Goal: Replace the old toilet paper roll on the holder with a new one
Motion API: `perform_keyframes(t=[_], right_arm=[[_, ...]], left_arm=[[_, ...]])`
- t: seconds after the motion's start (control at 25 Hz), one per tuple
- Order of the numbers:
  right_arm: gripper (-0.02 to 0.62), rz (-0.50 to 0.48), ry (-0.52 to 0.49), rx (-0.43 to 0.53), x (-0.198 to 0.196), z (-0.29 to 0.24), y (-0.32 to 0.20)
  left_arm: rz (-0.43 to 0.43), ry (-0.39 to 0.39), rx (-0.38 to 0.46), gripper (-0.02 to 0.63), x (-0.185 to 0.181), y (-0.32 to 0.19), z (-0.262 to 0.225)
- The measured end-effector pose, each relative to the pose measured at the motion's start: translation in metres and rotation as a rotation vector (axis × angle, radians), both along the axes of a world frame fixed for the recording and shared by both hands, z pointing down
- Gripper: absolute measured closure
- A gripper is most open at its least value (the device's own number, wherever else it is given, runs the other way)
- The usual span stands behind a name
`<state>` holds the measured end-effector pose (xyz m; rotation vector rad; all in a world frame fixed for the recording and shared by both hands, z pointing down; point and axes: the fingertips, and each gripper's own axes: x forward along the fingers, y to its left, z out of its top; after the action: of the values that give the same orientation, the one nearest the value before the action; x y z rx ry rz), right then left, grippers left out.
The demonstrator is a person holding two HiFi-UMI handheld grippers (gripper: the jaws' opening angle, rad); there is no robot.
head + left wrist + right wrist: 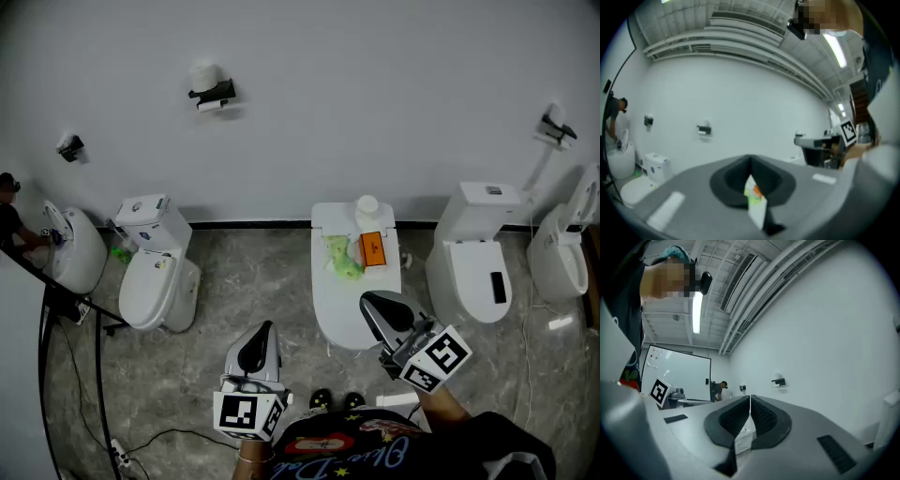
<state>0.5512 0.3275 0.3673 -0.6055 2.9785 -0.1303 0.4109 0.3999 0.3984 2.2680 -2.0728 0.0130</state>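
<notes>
The black paper holder (214, 94) hangs on the white wall at upper left, with a white roll (205, 74) on it. It also shows small in the left gripper view as the holder (704, 130) and in the right gripper view as the holder (778, 381). A fresh white roll (367, 206) stands on the back of the middle toilet (328, 300), beside an orange packet (372, 248) and a green item (341, 257). My left gripper (264, 328) and right gripper (368, 300) are held low, far from the wall. Both are shut and empty, with their jaws pressed together.
A toilet (157, 277) stands at the left, another (473, 267) at the right and a third (561, 255) at the far right. A person (11, 220) bends over a toilet at the far left. Cables (141, 441) and a black stand (56, 300) occupy the floor at left.
</notes>
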Motion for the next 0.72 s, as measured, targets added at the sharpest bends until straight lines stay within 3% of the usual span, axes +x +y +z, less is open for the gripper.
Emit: perform_keyframes(t=[0.36, 0.56, 0.72], right_arm=[[0.581, -0.019, -0.020, -0.073, 0.000, 0.035, -0.025], [0.581, -0.049, 0.022, -0.079, -0.055, 0.046, -0.053], [0.581, -0.038, -0.007, -0.040, -0.133, 0.035, -0.098]], left_arm=[[-0.034, 0.002, -0.075, 0.618, -0.008, -0.018, 0.032], [-0.090, 0.020, -0.060, 0.618, -0.071, -0.040, 0.044], [-0.072, -0.020, -0.037, 0.618, -0.142, -0.078, 0.037]])
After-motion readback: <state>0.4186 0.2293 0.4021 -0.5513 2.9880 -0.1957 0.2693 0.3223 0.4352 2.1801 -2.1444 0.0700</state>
